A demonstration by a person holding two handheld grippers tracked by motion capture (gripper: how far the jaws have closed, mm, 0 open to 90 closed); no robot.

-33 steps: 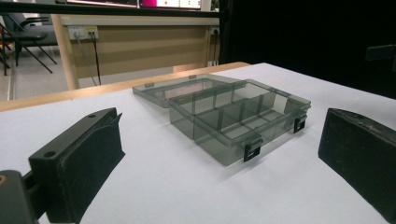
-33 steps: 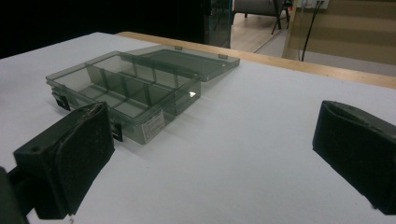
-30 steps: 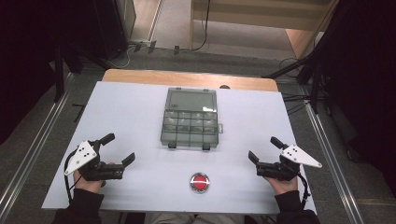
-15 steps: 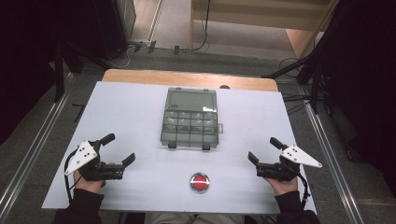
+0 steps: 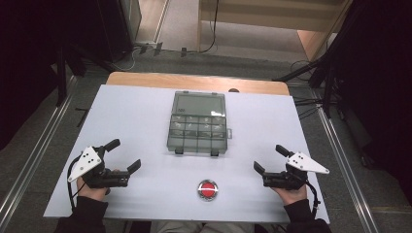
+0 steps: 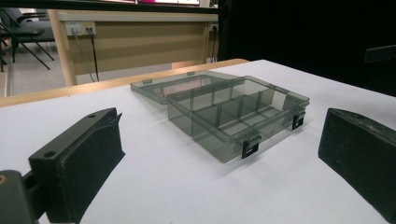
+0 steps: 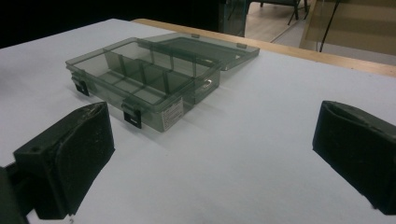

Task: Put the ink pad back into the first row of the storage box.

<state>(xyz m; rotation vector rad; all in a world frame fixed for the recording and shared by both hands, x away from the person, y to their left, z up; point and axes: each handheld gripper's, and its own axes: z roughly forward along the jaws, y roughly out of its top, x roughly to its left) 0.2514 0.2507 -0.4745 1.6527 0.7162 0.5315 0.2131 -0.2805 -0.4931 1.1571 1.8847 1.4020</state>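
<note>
A smoky clear plastic organiser box [image 5: 198,128] lies open in the middle of the white table [image 5: 145,116], its lid [image 5: 199,104] folded flat toward the far side. Its several compartments look empty. My left gripper [image 5: 123,155] rests at the near left, open, nothing between its jaws. My right gripper [image 5: 270,158] rests at the near right, also open and empty. In the left gripper view the box [image 6: 233,114] sits ahead between the two jaws. In the right gripper view the box [image 7: 149,79] lies ahead to the left.
A round red and silver disc [image 5: 208,190] lies near the table's front edge, between my hands. A wooden strip [image 5: 194,82] borders the far edge. Dark stands and cables surround the table on the floor.
</note>
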